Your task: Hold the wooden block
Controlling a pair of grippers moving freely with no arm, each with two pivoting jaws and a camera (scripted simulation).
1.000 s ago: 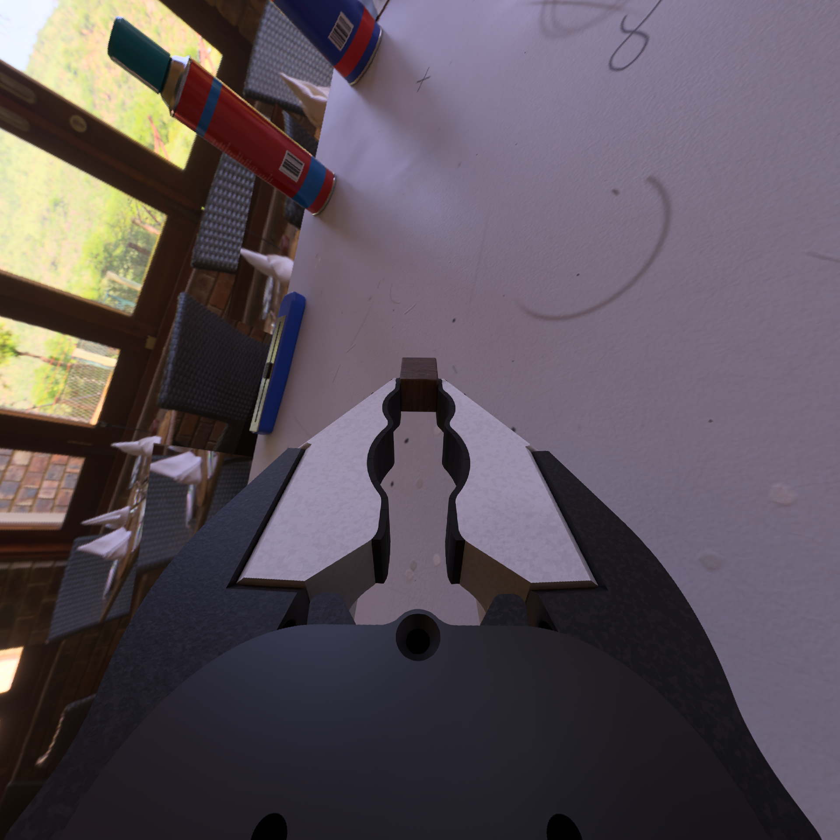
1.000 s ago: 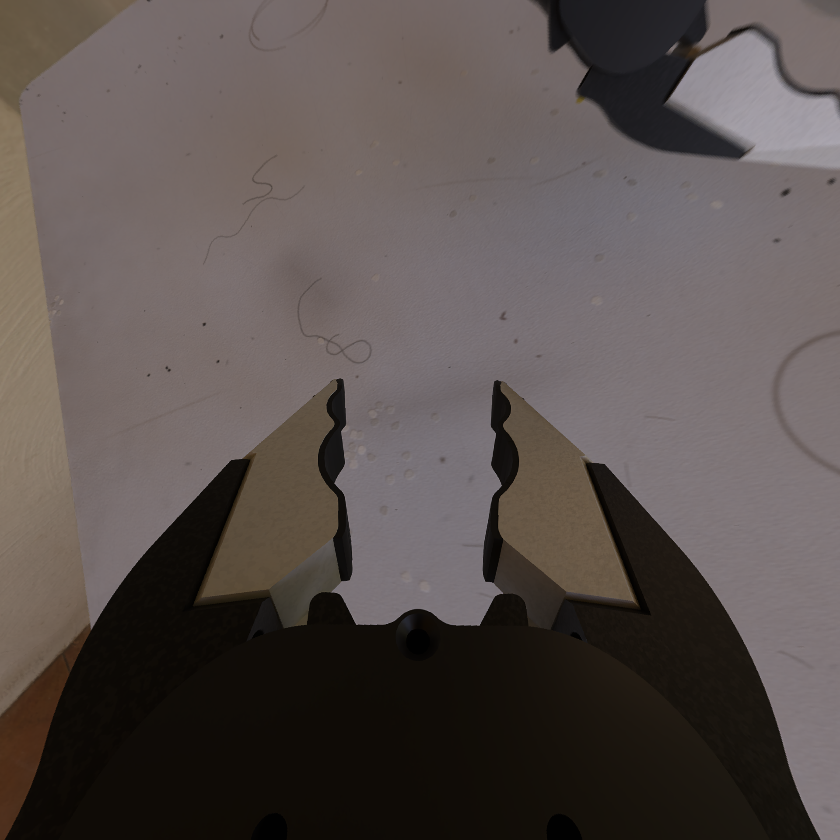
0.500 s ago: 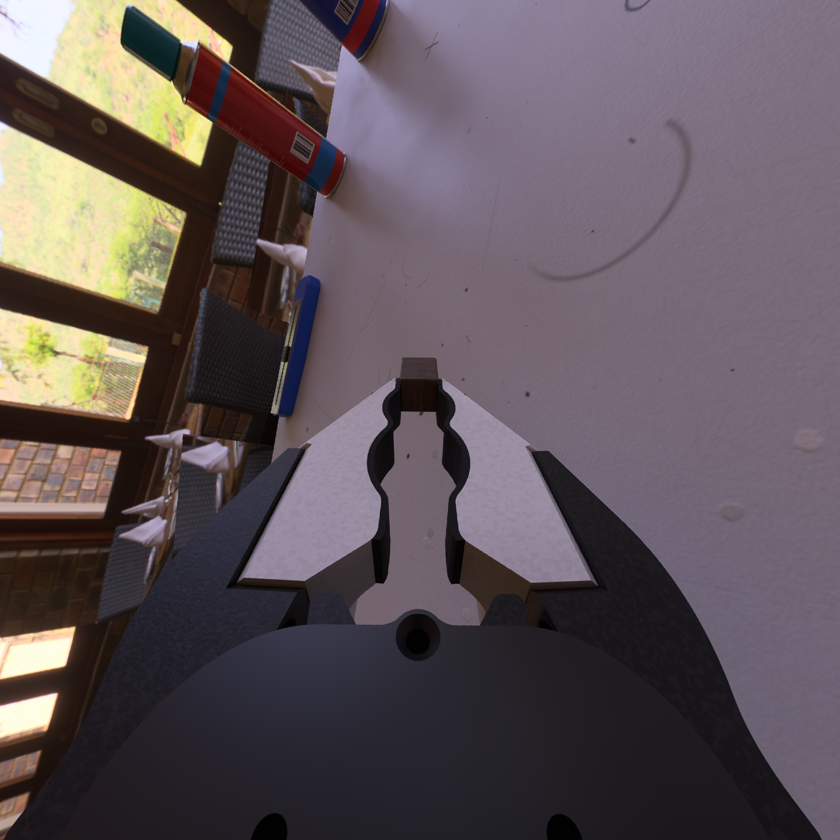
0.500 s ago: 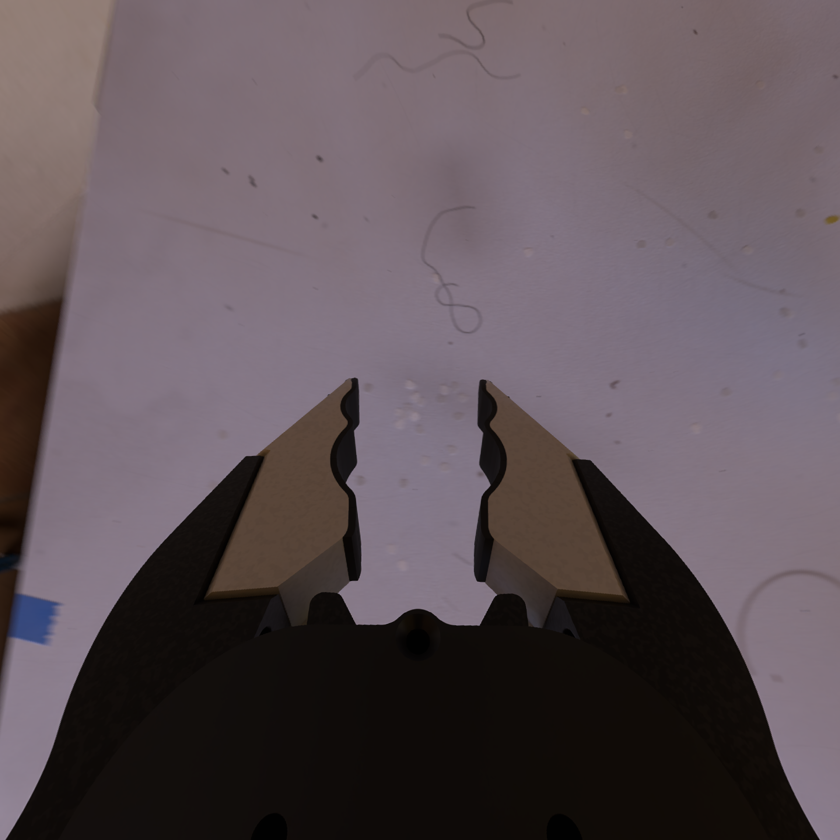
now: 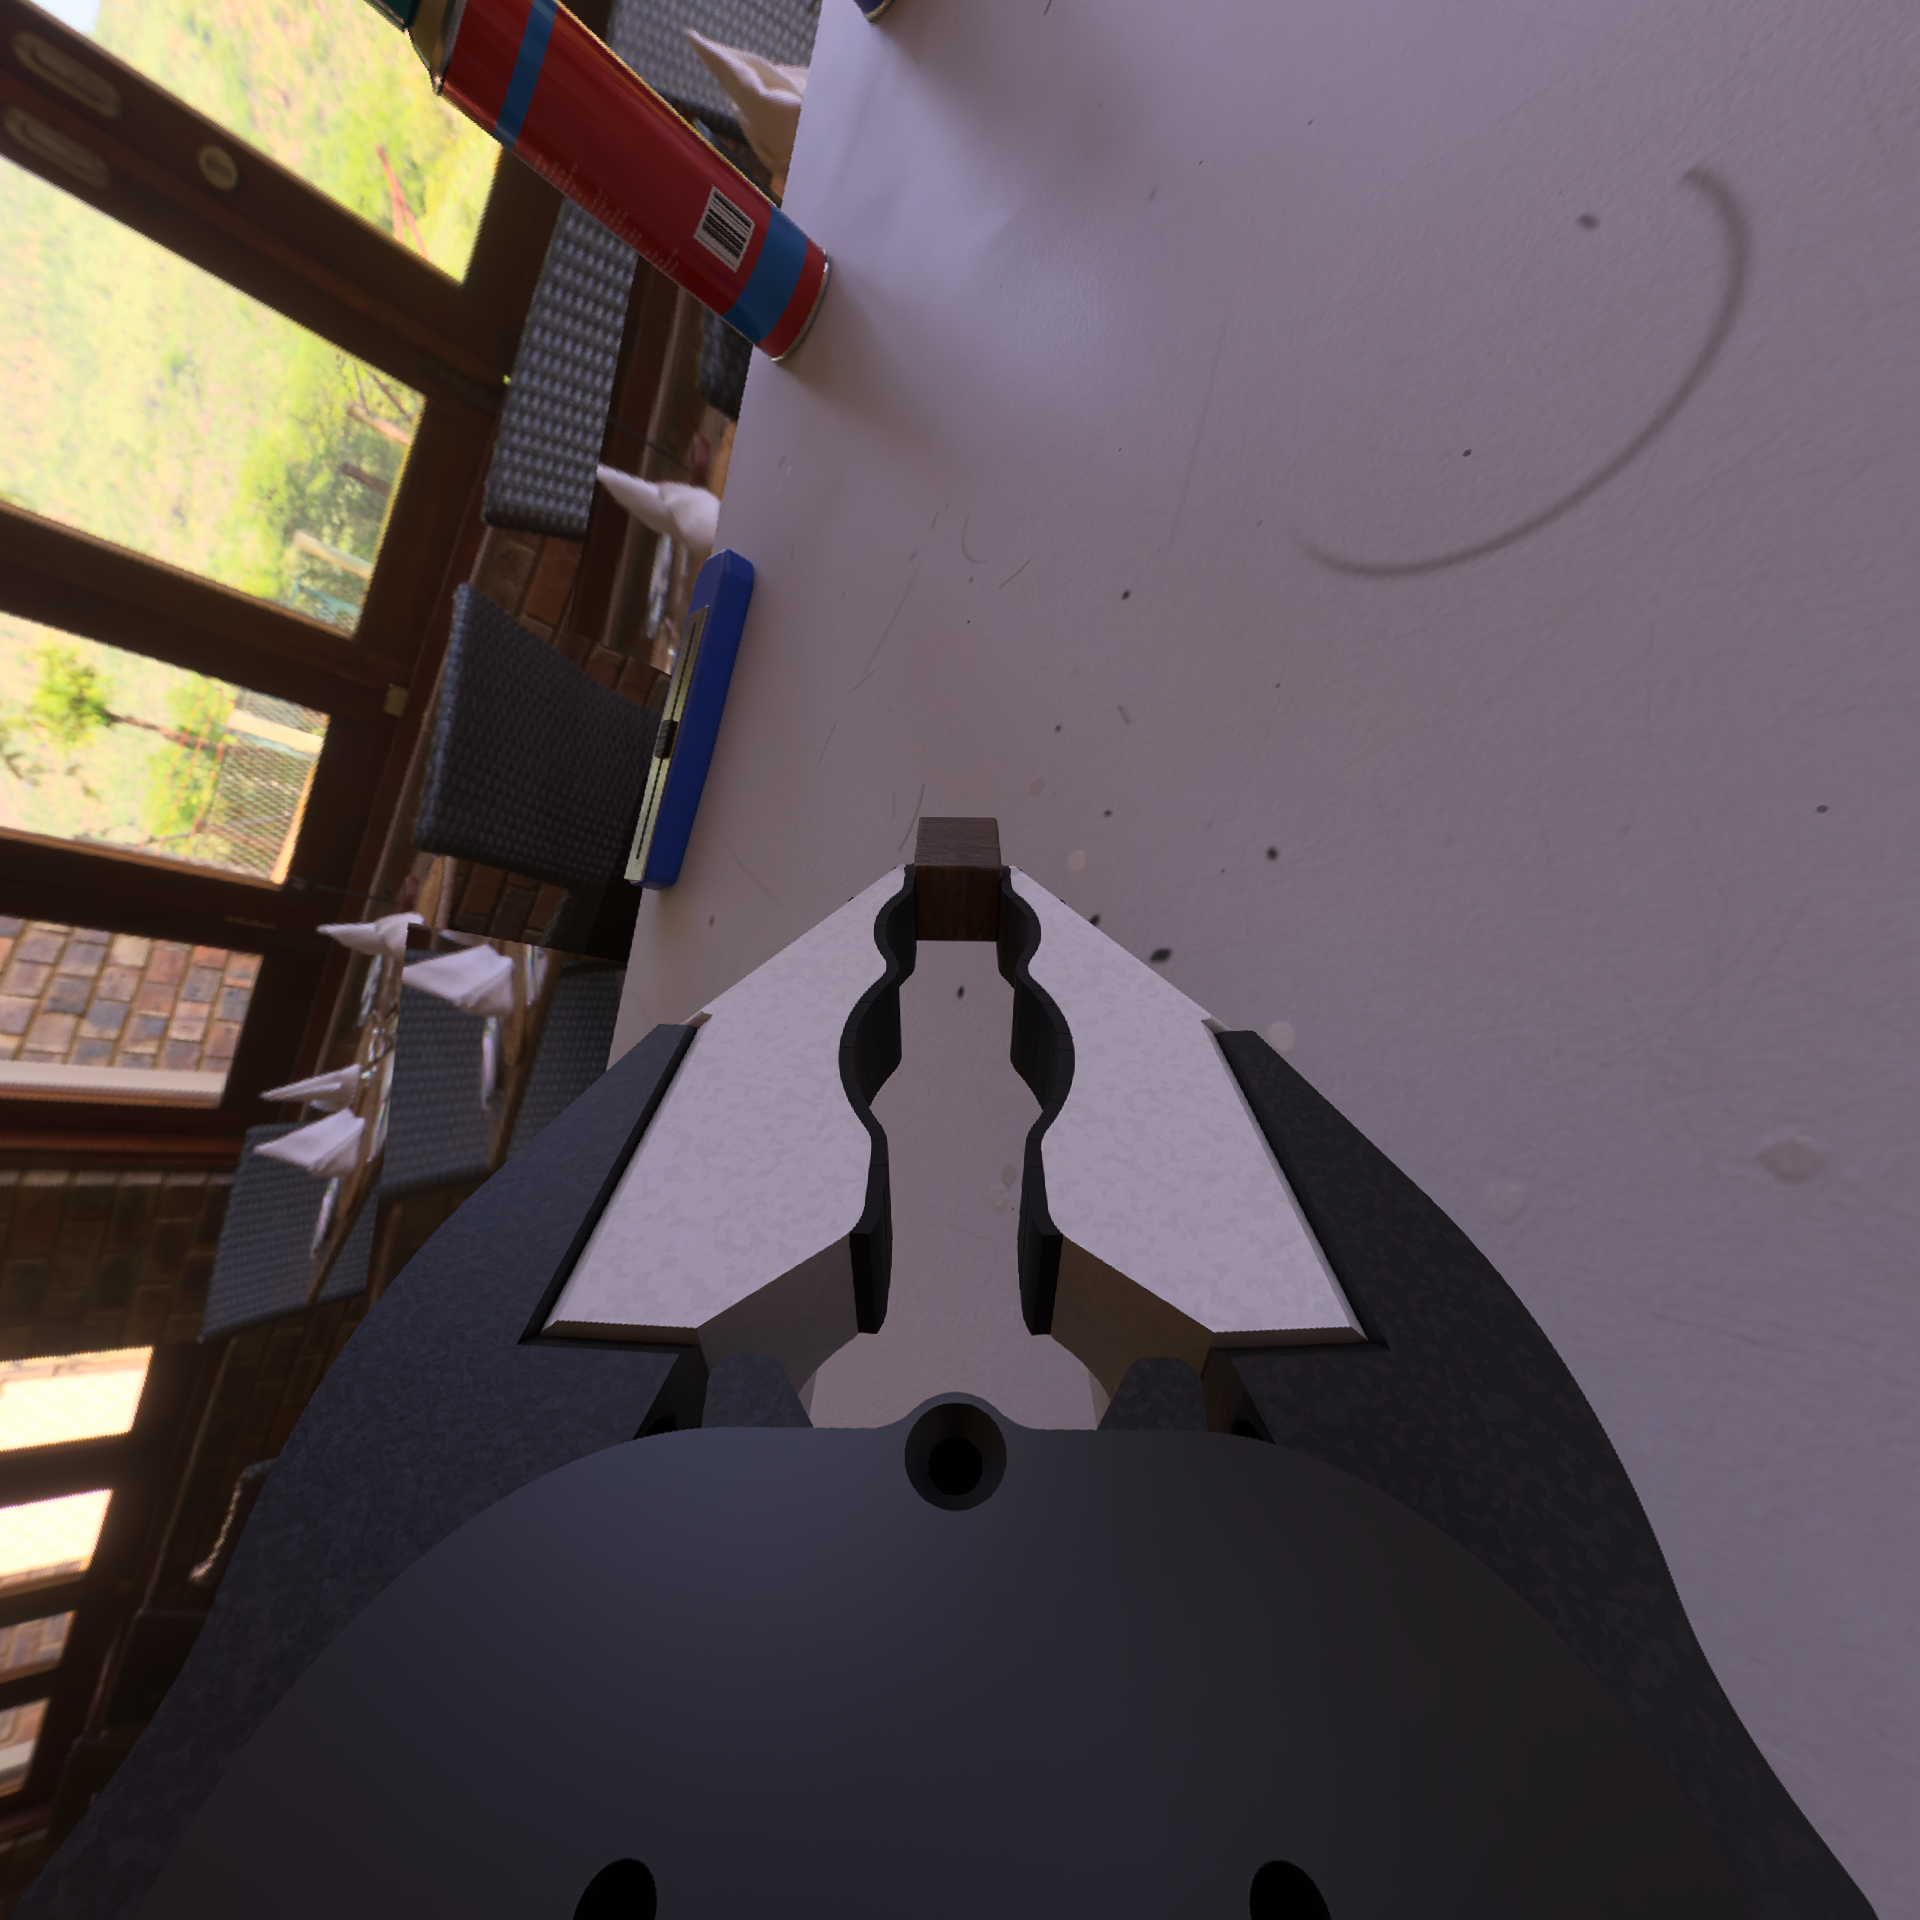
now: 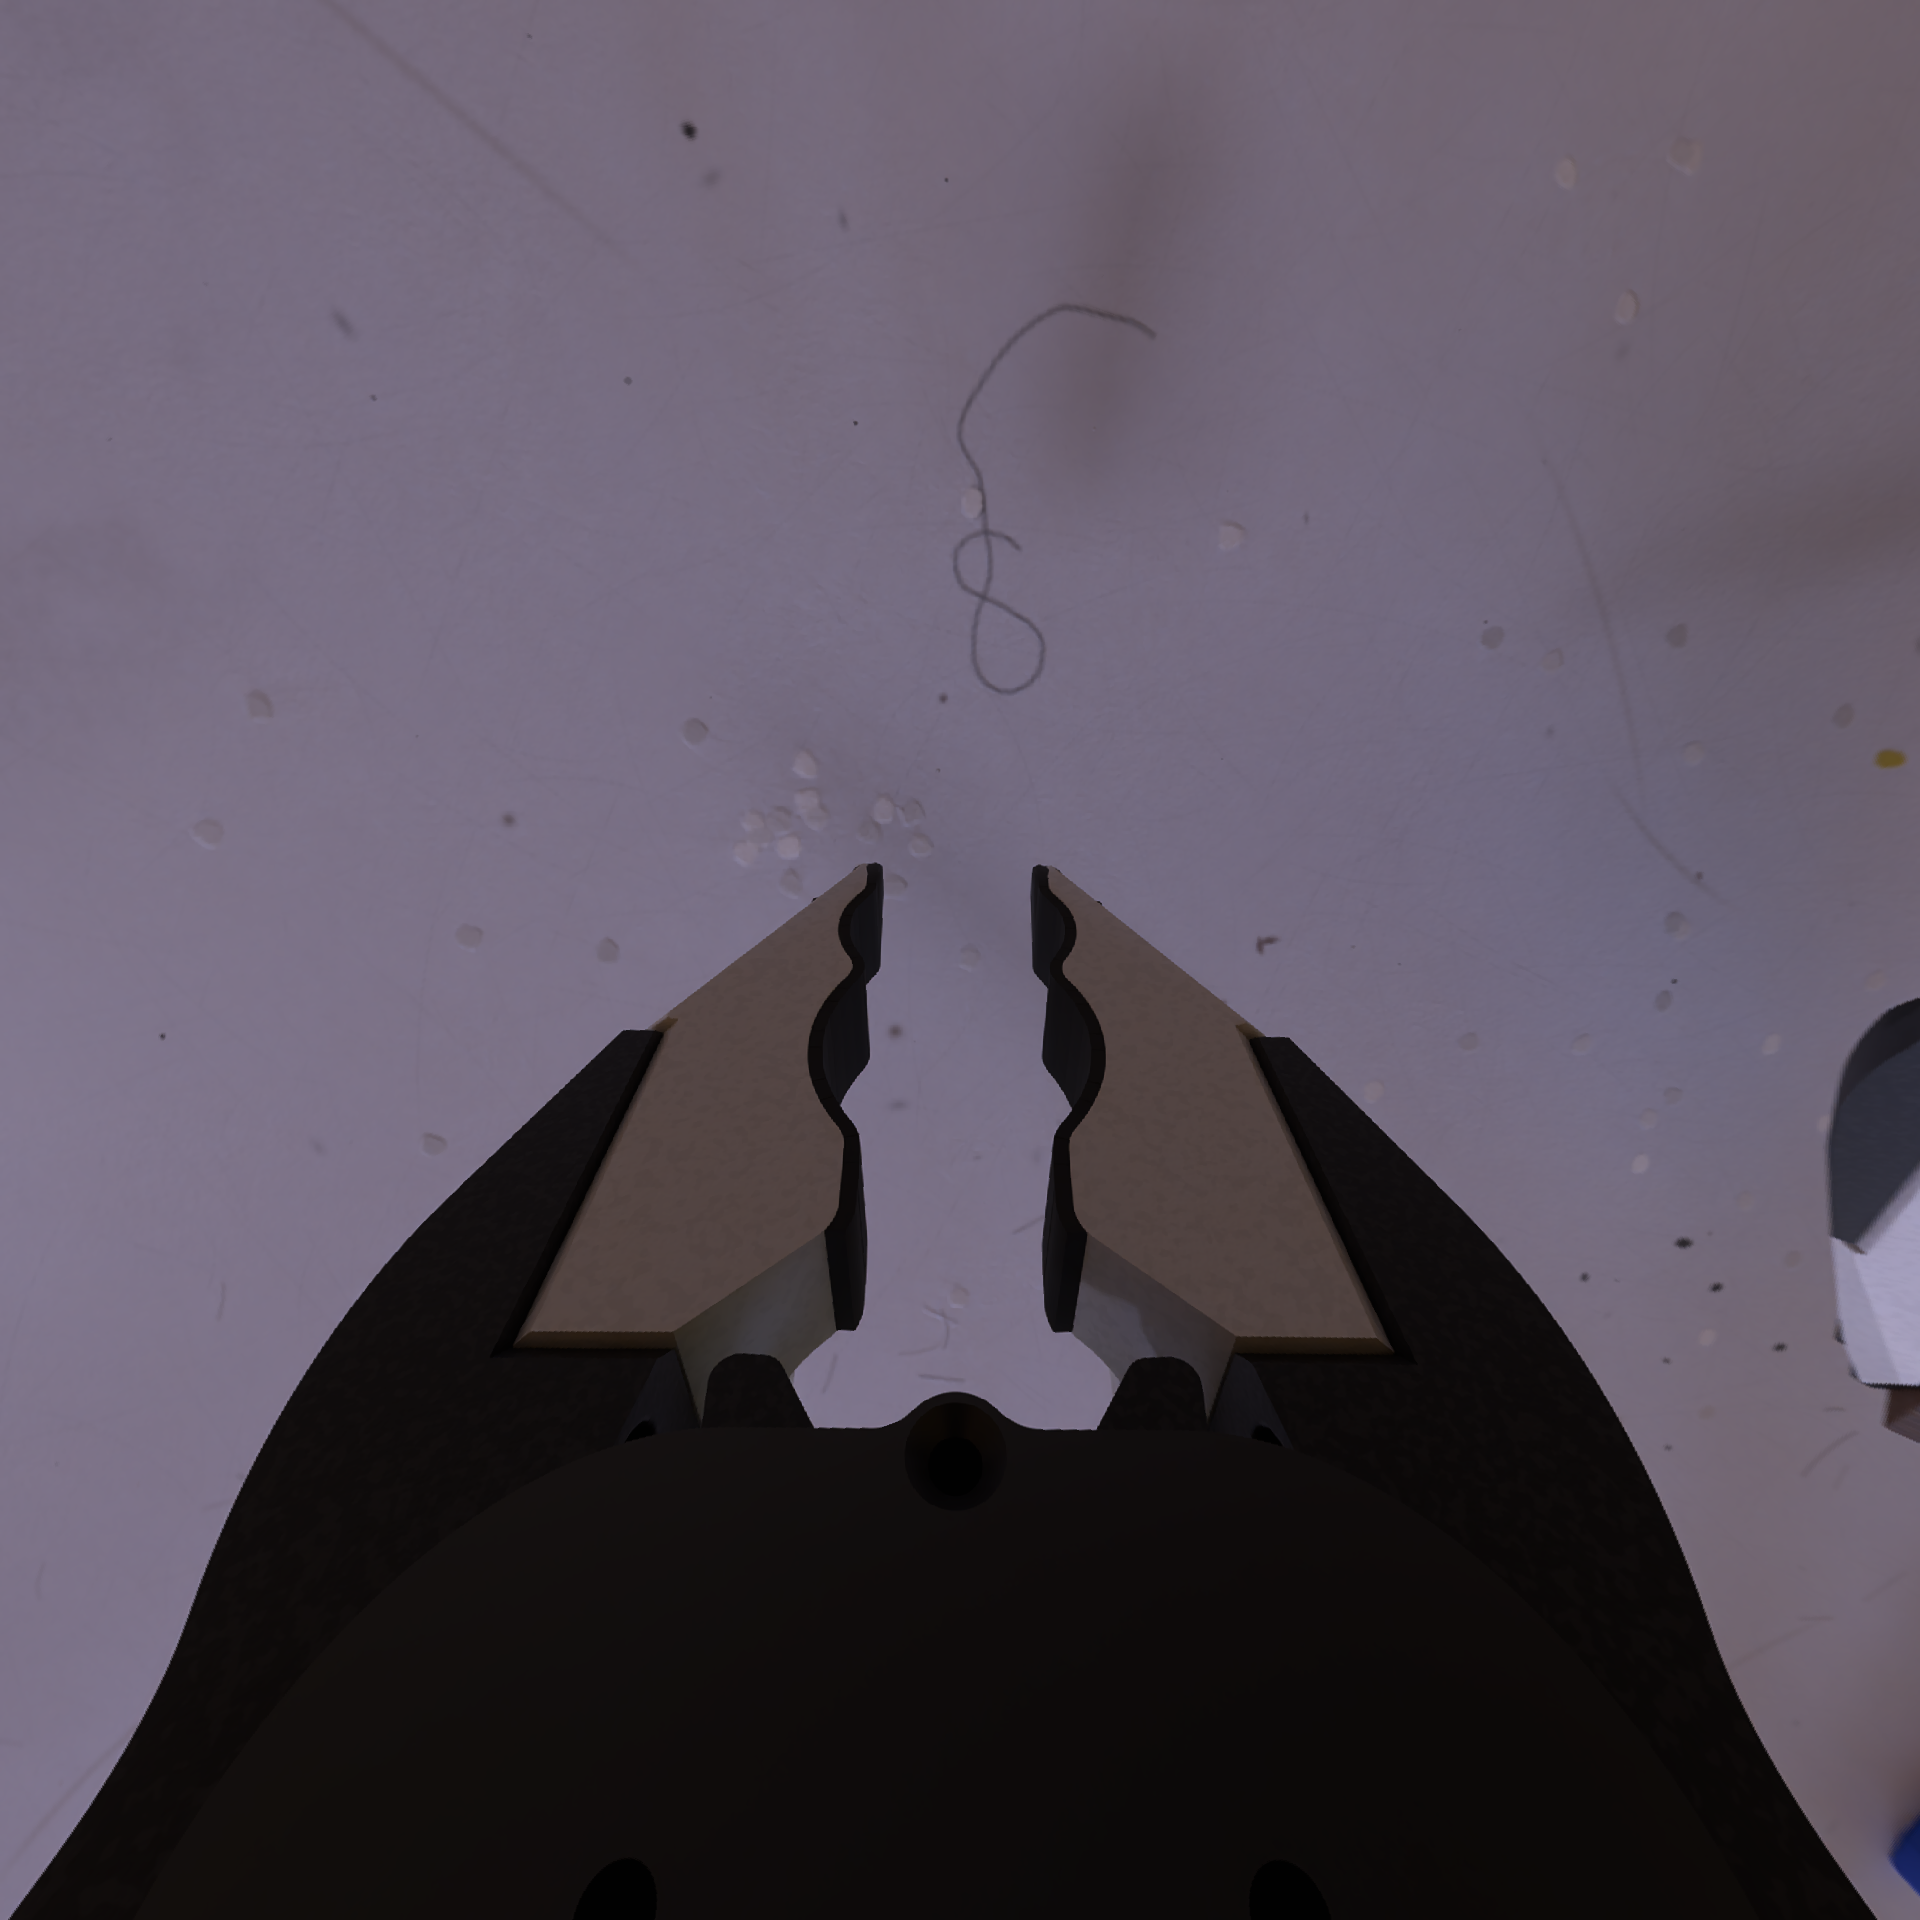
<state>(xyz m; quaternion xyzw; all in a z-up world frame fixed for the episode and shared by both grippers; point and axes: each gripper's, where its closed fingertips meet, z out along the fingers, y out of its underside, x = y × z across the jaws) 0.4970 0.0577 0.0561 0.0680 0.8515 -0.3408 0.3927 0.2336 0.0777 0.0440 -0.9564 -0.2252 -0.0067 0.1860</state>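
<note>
In the left wrist view a small dark brown wooden block [image 5: 957,883] is clamped between the tips of my left gripper [image 5: 957,902], which is shut on it above the white table [image 5: 1351,727]. In the right wrist view my right gripper [image 6: 957,894] is open with a narrow gap and holds nothing, pointing down at the bare table [image 6: 623,468]. A part of the left gripper [image 6: 1881,1184] shows at the right edge of the right wrist view. The block is not seen in the right wrist view.
A red and blue spray can [image 5: 644,177] stands near the table's edge. A blue utility knife [image 5: 696,717] lies along that edge. Past the edge are dark woven chairs [image 5: 520,748] and windows. A small blue thing [image 6: 1907,1870] shows at the lower right corner.
The left gripper has kept the block and drifted, so the can and knife slid in its view. The right gripper has narrowed its gap and moved over the table, closer to the left gripper.
</note>
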